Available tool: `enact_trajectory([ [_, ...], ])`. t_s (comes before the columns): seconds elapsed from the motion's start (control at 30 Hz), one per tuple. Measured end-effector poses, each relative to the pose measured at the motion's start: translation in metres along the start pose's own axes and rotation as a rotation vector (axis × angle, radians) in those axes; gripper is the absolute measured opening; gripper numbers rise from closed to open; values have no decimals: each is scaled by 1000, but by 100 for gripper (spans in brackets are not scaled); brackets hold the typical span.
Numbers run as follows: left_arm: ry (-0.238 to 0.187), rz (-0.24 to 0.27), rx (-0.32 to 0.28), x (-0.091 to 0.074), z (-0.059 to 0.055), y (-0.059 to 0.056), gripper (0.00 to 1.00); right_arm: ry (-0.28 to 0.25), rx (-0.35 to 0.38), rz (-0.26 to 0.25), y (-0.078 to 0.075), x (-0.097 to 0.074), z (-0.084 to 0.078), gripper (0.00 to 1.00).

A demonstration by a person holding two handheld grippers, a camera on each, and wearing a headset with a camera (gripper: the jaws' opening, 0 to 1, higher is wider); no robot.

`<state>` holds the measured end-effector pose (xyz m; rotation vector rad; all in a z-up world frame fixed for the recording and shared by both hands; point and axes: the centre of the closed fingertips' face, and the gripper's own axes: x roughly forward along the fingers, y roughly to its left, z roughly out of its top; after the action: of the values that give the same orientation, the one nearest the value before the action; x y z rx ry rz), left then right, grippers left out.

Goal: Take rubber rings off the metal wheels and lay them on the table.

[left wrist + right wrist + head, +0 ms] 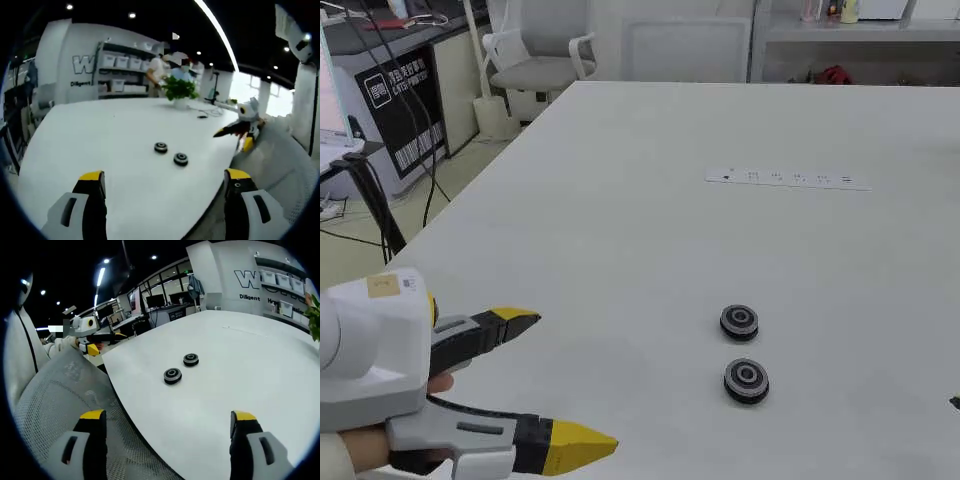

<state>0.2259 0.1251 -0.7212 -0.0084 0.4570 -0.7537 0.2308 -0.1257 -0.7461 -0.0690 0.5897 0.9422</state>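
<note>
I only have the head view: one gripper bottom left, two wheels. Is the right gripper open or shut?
Observer: Open. The right gripper has its jaws wide apart, nothing between them.
Operator: Is it at the wheels?
Observer: No. The nearer wheel and the farther wheel both lie ahead, clear of its jaws.
Operator: Anything else around?
Observer: A potted plant stands on the table beyond the wheels, in the left gripper view.

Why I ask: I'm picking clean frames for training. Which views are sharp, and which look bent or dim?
Head view: sharp, evenly lit, soft shadows under both wheels, no glare on the table. Left gripper view: fisheye curves the table edge, picture slightly soft. Right gripper view: same curving, dark ceiling, wheels clear.
</note>
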Motion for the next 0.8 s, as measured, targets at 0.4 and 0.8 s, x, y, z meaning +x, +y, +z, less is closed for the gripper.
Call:
enact_trajectory([
  [0.4,0,12,2,-1,-1,2,100,-1,-11,-4,0,-2,1,100],
  [0.8,0,10,3,0,0,0,100,20,-25,7,3,0,-3,100],
])
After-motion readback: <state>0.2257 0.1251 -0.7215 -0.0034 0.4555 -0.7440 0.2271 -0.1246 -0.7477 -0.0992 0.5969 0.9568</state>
